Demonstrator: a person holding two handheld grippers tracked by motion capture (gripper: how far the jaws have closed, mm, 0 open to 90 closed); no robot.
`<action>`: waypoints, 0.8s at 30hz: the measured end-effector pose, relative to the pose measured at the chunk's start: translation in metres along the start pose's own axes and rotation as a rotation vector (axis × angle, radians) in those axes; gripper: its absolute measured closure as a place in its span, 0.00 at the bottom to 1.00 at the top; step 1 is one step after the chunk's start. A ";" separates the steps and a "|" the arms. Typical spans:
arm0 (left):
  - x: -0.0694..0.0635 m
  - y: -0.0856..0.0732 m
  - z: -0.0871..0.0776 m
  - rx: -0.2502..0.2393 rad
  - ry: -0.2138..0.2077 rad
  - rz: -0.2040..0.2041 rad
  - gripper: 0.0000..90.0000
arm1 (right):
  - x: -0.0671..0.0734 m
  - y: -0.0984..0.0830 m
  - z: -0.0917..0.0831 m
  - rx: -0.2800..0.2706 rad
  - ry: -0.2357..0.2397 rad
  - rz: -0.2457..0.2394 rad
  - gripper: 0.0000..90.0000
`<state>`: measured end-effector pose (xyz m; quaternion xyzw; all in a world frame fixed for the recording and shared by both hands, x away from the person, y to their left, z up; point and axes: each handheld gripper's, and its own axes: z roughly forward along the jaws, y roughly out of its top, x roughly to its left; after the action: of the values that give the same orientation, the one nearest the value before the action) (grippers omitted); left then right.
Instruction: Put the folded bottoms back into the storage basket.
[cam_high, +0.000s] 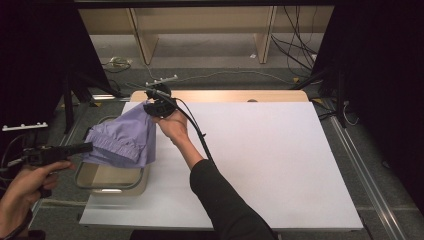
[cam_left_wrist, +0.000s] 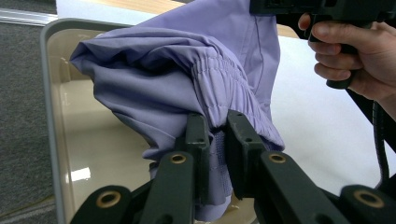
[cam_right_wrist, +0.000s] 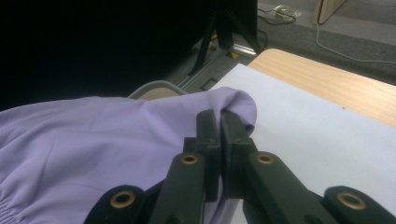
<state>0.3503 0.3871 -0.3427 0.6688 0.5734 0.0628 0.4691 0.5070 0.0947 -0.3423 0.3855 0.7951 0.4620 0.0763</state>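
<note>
Two grippers hold one lilac garment (cam_high: 125, 137) stretched between them over a beige plastic tub (cam_high: 112, 180) at the counter's (cam_high: 260, 165) left edge. Thin, smooth woven fabric, softly creased, with a gathered elastic band. Left gripper (cam_left_wrist: 217, 140): black fingers clamped on the elastic hem, cloth bunched between the pads. Right gripper (cam_right_wrist: 219, 135): fingers pressed together on a folded corner of the cloth, above the counter's far left corner. Tub is rounded-rectangular with a grey rim. Counter is matte white sheet over light wood.
</note>
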 end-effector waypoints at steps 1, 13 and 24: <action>0.001 0.000 0.000 0.002 0.000 0.000 0.89 | 0.001 0.000 0.001 0.001 0.000 -0.001 0.98; 0.010 -0.002 -0.005 0.006 0.017 -0.014 0.89 | 0.009 0.001 0.009 0.012 0.003 -0.005 0.98; 0.014 -0.001 -0.013 -0.010 0.028 -0.020 0.89 | 0.016 0.003 0.014 0.015 0.009 -0.013 0.98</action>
<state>0.3460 0.4055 -0.3430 0.6596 0.5863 0.0705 0.4650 0.5041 0.1158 -0.3442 0.3788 0.8012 0.4574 0.0726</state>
